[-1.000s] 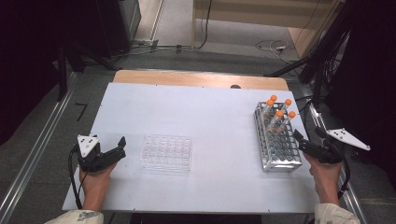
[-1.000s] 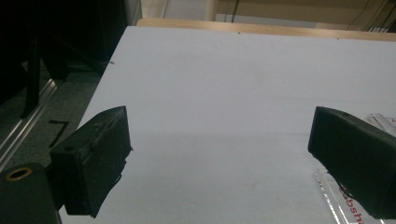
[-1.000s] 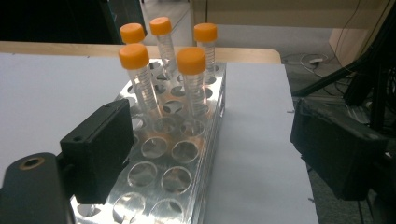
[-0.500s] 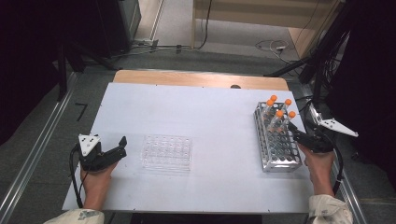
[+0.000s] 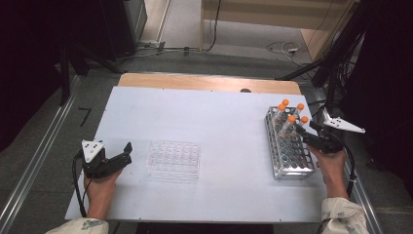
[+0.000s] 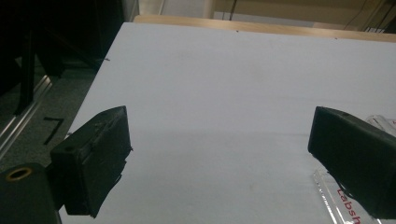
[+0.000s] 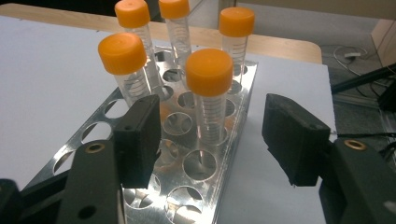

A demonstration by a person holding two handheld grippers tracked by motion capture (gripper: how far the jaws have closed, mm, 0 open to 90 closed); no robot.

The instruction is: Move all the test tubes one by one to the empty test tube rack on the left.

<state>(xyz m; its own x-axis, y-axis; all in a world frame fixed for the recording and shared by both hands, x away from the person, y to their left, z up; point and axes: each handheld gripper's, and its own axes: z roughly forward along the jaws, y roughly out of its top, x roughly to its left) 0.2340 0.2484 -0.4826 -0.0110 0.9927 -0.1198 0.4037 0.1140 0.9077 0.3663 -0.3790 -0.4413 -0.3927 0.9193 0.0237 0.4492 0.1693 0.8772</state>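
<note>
At the metal rack's [image 5: 287, 151] near end, the right gripper [image 7: 212, 135], jaws just closing but not touching, should centre on the nearest orange-capped tube [image 7: 210, 100] below its cap before squeezing.

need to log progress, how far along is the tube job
Barely begun. Done: nothing moved; five orange-capped tubes stand in the metal rack, and the clear tray looks empty. In hand: the right gripper has its jaws either side of the nearest tube, just closing, pads not touching. The left gripper waits open beside the tray. Left: grasping and lifting.
</note>
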